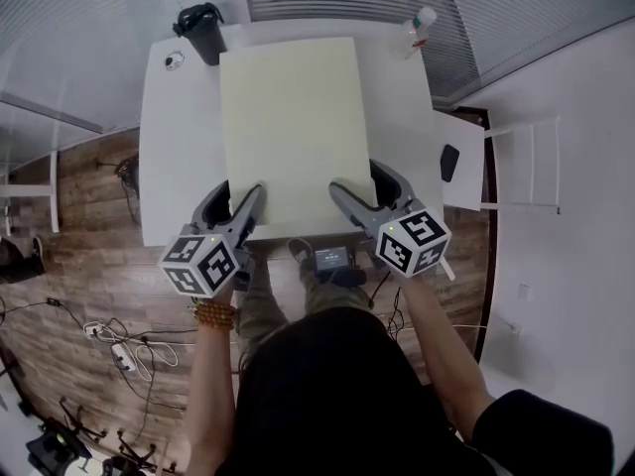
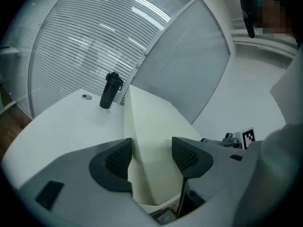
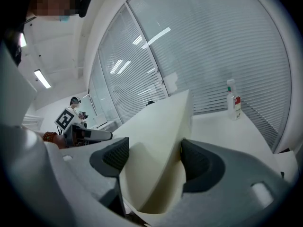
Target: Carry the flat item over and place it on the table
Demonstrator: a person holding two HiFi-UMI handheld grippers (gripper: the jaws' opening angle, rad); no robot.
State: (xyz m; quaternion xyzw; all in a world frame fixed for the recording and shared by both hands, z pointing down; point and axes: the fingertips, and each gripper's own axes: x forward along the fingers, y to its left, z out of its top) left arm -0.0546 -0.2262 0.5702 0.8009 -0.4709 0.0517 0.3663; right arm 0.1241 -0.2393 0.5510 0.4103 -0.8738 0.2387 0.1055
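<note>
The pale yellow, thin rectangular sheet [image 1: 293, 127] lies over the white counter [image 1: 179, 147] with its long axis running straight away from the person, from the counter's near edge toward the far one. Only its near short edge is held. The left gripper [image 1: 241, 198] has it close to the near-left corner and the right gripper [image 1: 359, 188] close to the near-right corner, so the whole length reaches forward from both, with neither hand nearer than the other.

In the left gripper view the sheet [image 2: 151, 126] passes between the two dark pads and rises out ahead of them. The right gripper view shows the same, with the sheet [image 3: 161, 126] bowed between the pads. Each gripper looks clamped on the sheet, though the bend in the material makes it hard to see how firmly the pads bear on it.

The far end appears to ride above the counter, not flat on it, so the placing probably turns on lowering the near edge evenly. A black cylindrical bottle [image 1: 203, 33] and a clear plastic bottle with a red label [image 1: 419, 28] stand beyond the far corners (both close to the sheet's far edge).
</note>
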